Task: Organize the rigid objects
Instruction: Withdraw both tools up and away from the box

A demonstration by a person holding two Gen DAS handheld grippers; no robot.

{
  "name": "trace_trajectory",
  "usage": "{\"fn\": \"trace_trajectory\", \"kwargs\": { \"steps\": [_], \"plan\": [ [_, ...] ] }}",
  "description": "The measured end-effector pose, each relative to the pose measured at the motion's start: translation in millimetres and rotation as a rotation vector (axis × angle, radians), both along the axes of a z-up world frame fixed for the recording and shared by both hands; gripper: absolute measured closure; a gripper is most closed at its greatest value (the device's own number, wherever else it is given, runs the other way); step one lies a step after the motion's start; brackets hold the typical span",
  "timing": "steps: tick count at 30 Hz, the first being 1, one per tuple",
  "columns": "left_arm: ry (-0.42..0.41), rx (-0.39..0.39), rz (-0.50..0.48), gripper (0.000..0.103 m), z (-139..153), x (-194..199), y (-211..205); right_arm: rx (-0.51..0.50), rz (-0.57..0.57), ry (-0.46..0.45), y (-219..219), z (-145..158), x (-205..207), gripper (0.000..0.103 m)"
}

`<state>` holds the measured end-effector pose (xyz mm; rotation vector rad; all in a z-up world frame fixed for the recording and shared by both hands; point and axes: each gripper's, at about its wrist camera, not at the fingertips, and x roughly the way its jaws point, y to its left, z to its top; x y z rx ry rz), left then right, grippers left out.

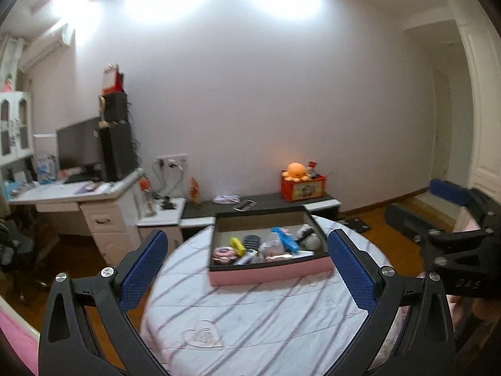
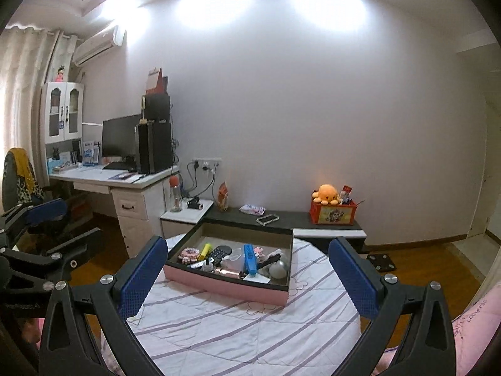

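A shallow pink box (image 1: pixel 269 274) (image 2: pixel 225 285) sits on the round table with a striped white cloth (image 1: pixel 250 319) (image 2: pixel 238 322). Inside lie several small items: a yellow marker (image 1: pixel 237 245) (image 2: pixel 205 250), a black calculator (image 1: pixel 251 242) (image 2: pixel 219 253), a blue bar-shaped object (image 1: pixel 285 238) (image 2: pixel 249 258) and a pink ring-shaped toy (image 1: pixel 223 254) (image 2: pixel 188 253). My left gripper (image 1: pixel 247 250) hangs open above the near side of the table, nothing between its fingers. My right gripper (image 2: pixel 247 257) is also open and empty, short of the box. It shows at the right edge of the left wrist view (image 1: pixel 460 219).
Behind the table runs a low dark shelf (image 1: pixel 260 202) (image 2: pixel 281 219) with a phone case (image 2: pixel 267 218) and a red box topped by an orange plush (image 1: pixel 302 183) (image 2: pixel 332 208). A white desk (image 1: pixel 69 194) (image 2: pixel 119 181) with a monitor stands left. Wooden floor surrounds the table.
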<state>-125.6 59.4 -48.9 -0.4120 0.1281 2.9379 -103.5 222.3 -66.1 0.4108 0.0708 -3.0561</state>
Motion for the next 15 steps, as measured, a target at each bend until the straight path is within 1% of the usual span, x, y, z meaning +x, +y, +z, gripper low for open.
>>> {"fn": "trace_trajectory", "kwargs": {
  "steps": [2,7,11,15],
  "plan": [
    [0.010,-0.006,0.011,0.000,3.8,6.2,-1.0,0.003,-0.001,0.015,-1.0,3.0,6.9,0.000],
    [0.040,0.019,0.009,0.000,12.5,21.8,-5.7,0.028,-0.005,0.041,-7.8,6.5,22.7,0.000],
    [0.065,0.027,0.015,0.000,16.2,32.3,-7.6,0.011,0.009,0.075,-9.8,10.9,36.9,0.000],
    [0.097,0.026,0.032,0.000,19.0,42.9,-8.6,0.024,0.017,0.091,-14.7,14.1,47.5,0.000]
  ]
}}
